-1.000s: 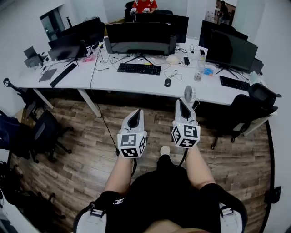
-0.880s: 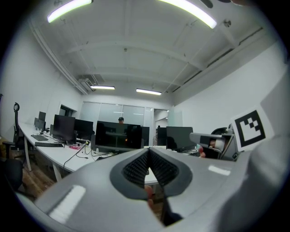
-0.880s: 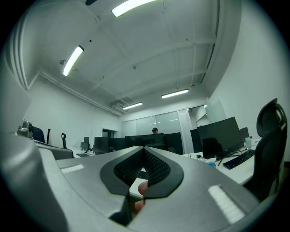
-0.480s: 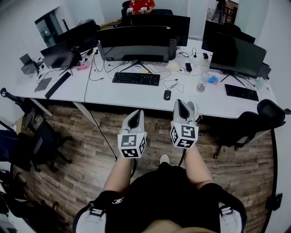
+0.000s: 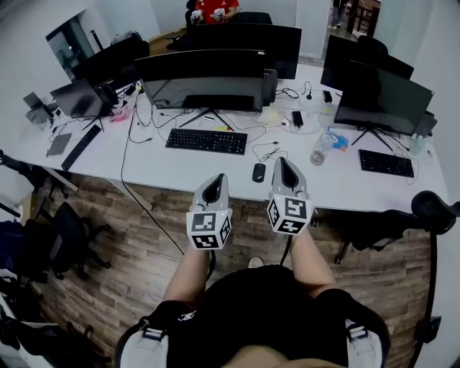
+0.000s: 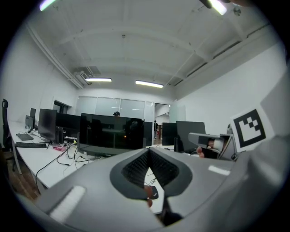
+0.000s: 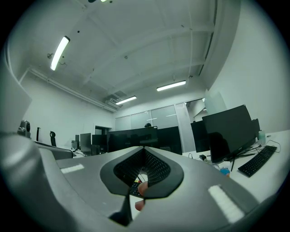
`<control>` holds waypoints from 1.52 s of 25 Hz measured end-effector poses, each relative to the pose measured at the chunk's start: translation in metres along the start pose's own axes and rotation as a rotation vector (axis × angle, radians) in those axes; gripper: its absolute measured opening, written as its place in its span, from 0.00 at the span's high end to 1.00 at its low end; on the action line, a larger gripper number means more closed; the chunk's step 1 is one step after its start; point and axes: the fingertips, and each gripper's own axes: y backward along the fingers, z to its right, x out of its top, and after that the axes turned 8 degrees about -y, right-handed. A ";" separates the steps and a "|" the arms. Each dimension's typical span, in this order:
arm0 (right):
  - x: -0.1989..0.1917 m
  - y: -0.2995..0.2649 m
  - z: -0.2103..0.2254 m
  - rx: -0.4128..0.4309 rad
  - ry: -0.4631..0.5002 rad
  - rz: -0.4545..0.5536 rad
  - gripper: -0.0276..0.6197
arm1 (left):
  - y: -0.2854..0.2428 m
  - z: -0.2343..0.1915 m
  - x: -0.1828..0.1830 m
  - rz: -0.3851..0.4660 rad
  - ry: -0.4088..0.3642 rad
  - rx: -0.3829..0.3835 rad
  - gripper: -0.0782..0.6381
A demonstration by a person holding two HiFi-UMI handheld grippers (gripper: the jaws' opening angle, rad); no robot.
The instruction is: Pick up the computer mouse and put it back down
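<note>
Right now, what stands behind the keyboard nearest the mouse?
Behind the keyboard stands a wide dark monitor on a splayed stand. The screen covers the desk surface farther back, so nothing there can be seen.

mouse (image 6: 154, 193): mostly hidden behind the jaws, a sliver beneath them
keyboard (image 7: 134, 190): one corner visible under the jaws
person in red (image 5: 215, 8): far beyond jaws, cut by edge

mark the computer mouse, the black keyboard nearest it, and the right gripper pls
computer mouse (image 5: 259, 172), head view, middle of its black top.
keyboard (image 5: 206, 141), head view, centre of the key field.
right gripper (image 5: 282, 163), head view, the tip where its shut jaws meet.
</note>
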 end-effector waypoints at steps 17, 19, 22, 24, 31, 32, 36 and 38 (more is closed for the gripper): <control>-0.044 -0.092 0.016 -0.042 -0.015 -0.090 0.96 | -0.083 -0.039 -0.009 -0.018 0.009 -0.039 0.82; -0.050 -0.102 0.017 -0.055 -0.023 -0.099 0.95 | -0.091 -0.045 -0.011 -0.019 0.005 -0.050 0.82; -0.063 -0.118 0.019 -0.076 -0.023 -0.112 0.81 | -0.101 -0.055 -0.012 -0.024 0.006 -0.064 0.82; -0.074 -0.126 0.022 -0.102 -0.014 -0.131 0.77 | -0.107 -0.061 -0.014 -0.027 0.008 -0.074 0.82; -0.136 -0.145 0.035 -0.170 0.002 -0.265 0.68 | -0.121 -0.080 -0.017 -0.044 0.009 -0.095 0.82; -0.145 -0.146 0.038 -0.181 0.001 -0.284 0.67 | -0.122 -0.083 -0.017 -0.044 0.005 -0.095 0.82; -0.182 -0.151 0.049 -0.213 -0.041 -0.355 0.66 | -0.125 -0.094 -0.019 -0.045 0.002 -0.088 0.82; -0.199 -0.151 0.056 -0.238 -0.068 -0.390 0.66 | -0.126 -0.099 -0.020 -0.048 -0.001 -0.085 0.82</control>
